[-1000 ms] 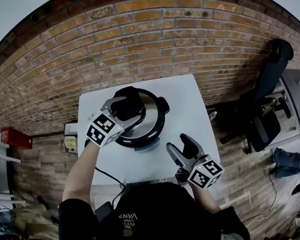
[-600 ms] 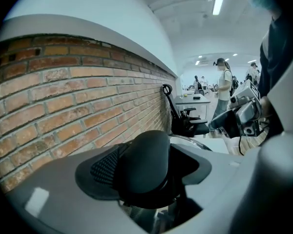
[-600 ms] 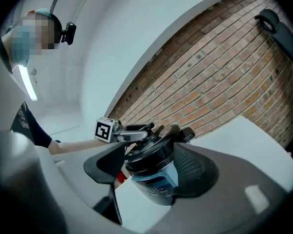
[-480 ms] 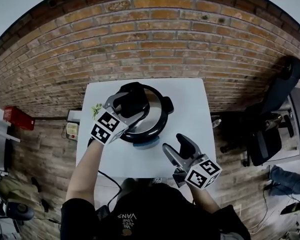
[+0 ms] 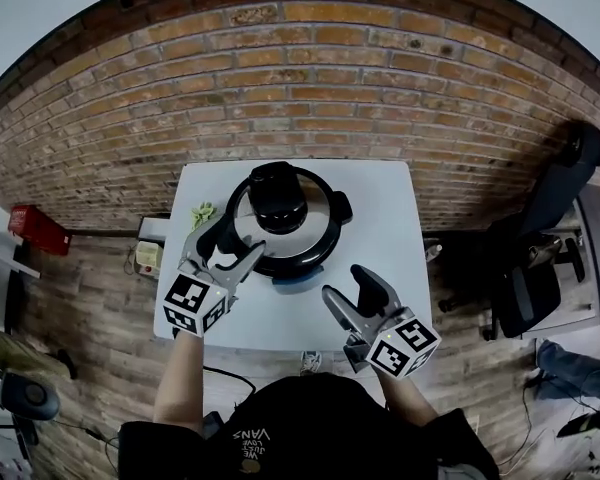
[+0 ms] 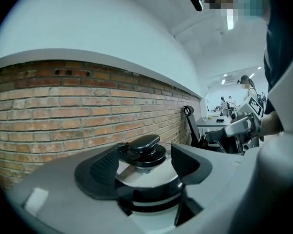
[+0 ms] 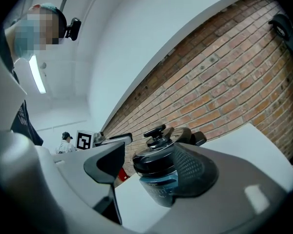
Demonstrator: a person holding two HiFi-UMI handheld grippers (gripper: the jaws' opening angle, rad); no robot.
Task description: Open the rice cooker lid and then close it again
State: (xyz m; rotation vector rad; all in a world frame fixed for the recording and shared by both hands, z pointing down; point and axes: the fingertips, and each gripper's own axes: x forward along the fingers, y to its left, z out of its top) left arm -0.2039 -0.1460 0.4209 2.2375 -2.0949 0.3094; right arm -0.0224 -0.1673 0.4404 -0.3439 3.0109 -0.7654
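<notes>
head view: above, steeply down | gripper views: low, close, share rice cooker (image 5: 283, 220)

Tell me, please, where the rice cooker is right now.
In the head view, the rice cooker stands on the white table, near the brick wall, just ahead of the left gripper.

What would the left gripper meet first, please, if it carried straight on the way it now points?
Most likely the closed rice cooker lid, near its black knob, which sits straight ahead between the open jaws of the left gripper. Depth is unclear; its near edge may come first.
</notes>
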